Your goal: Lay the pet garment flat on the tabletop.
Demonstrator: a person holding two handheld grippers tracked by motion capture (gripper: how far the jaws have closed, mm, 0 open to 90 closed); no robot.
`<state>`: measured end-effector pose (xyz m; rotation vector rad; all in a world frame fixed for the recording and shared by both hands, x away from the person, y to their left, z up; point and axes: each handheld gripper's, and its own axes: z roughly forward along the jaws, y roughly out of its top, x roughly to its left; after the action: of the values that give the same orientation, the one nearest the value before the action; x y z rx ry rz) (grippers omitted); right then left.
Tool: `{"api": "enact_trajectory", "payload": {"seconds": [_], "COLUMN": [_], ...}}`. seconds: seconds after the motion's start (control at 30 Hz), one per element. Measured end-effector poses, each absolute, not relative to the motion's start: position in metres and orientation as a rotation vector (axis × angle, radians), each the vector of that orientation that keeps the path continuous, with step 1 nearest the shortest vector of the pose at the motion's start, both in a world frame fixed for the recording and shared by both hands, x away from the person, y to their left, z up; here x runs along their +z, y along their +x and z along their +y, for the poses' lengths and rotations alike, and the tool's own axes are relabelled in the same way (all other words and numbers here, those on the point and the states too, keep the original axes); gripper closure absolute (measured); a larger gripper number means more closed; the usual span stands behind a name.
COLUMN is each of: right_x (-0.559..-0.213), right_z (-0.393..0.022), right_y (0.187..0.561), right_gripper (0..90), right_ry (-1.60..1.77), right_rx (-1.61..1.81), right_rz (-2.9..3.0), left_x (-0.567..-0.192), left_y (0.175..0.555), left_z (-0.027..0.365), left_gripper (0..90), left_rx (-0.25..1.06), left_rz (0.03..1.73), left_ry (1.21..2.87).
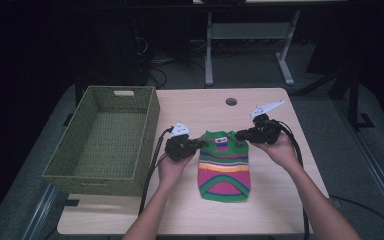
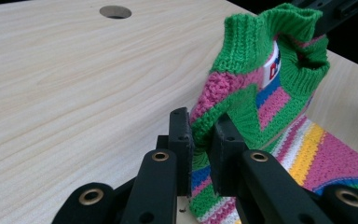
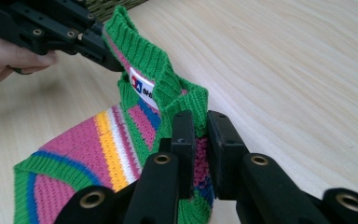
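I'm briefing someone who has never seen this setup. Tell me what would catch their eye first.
The brightly striped knit sweater in green, pink, yellow and blue stands out, lying at the middle of the pale wooden table. The left gripper and right gripper each pinch a shoulder of it near the green collar, jaws closed on the knit, raising that end off the table. A large woven green basket sits empty at the table's left.

A green woven rectangular basket point(image 1: 105, 142) sits at the left edge of the light wooden table point(image 1: 275, 195), overhanging that edge, with a slot handle in its far wall. A round cable hole point(image 1: 231, 101) lies near the table's far edge. Beyond the far edge stands a grey metal table frame point(image 1: 247, 35) on the dark floor.
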<state>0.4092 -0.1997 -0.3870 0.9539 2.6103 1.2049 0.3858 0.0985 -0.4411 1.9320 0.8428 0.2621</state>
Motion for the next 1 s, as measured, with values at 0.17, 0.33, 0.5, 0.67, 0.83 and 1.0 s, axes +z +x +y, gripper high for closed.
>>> {"api": "enact_trajectory", "payload": {"seconds": [0.17,0.33,0.5,0.67,0.83,1.0], "right_x": [-0.390,-0.396,-0.400,-0.406,-0.410,-0.414], "right_z": [-0.204,-0.204,-0.202,-0.206,-0.211,-0.216], "right_y": [0.416,0.427,0.437,0.443,0.442,0.436], "right_gripper": [80.9,81.7,81.1,63.0,60.0,57.0], "right_ry": [1.002,1.053,1.092,1.157,1.183,1.181], "right_rx": [1.214,1.226,1.232,1.219,1.228,1.261], "right_rz": [2.558,2.534,2.499,2.478,2.503,2.523], "left_x": [-0.443,-0.444,-0.443,-0.443,-0.442,-0.441], "left_y": [0.389,0.389,0.392,0.395,0.393,0.388], "left_z": [0.098,0.097,0.099,0.101,0.097,0.094], "left_gripper": [80.6,80.6,77.2,51.6,44.9,42.6], "left_rx": [0.262,0.281,0.313,0.312,0.324,0.331], "left_rz": [0.849,0.853,0.866,0.905,0.918,0.890], "left_ry": [1.915,1.920,1.911,1.912,1.921,1.947]}}
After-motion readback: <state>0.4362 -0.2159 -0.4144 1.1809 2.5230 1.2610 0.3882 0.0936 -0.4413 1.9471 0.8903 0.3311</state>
